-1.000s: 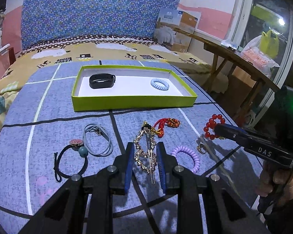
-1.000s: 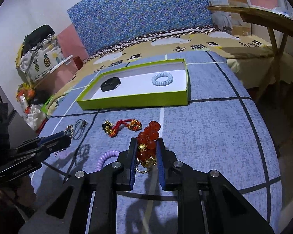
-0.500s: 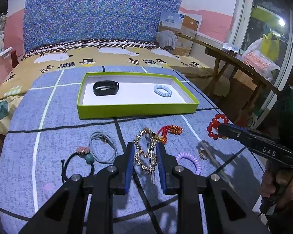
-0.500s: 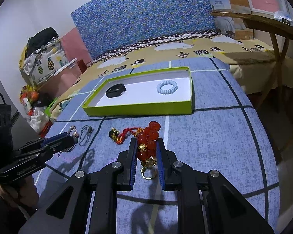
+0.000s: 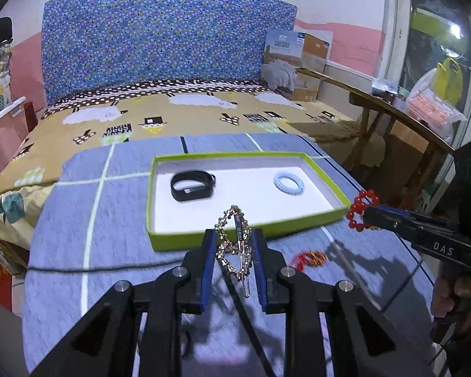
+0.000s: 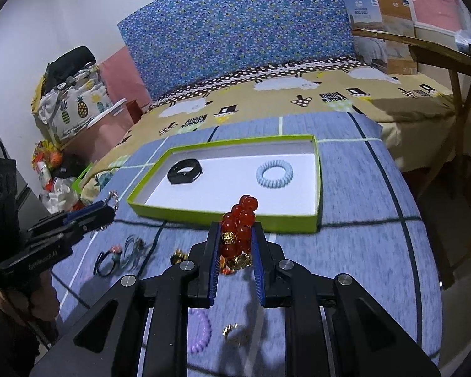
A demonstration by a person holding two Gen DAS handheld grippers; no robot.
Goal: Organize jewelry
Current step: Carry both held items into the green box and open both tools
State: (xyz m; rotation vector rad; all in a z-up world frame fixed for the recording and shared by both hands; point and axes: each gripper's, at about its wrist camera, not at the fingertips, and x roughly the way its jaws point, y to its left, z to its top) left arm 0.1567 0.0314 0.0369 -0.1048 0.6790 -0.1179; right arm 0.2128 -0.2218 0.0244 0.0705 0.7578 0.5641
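Note:
My left gripper [image 5: 232,245] is shut on a gold chain hair clip [image 5: 235,245], held in the air just short of the green box's near wall [image 5: 235,237]. My right gripper [image 6: 237,238] is shut on a red bead bracelet [image 6: 240,220] with a gold charm, also lifted, near the box's front wall [image 6: 219,213]. The box holds a black band [image 5: 191,185] and a light blue coil hair tie [image 5: 288,183]; both also show in the right wrist view, the band [image 6: 185,172] and the tie [image 6: 274,172].
On the blue blanket lie a red-gold tassel charm [image 5: 309,256], a purple coil tie [image 6: 201,336], a small gold piece [image 6: 232,333], a black hair tie with beads [image 6: 110,259] and a grey loop [image 6: 135,246]. A wooden table [image 5: 392,110] stands right of the bed.
Both grippers have risen from the blanket and moved forward toward the green box, each carrying its piece. The loose items now lie below and behind them.

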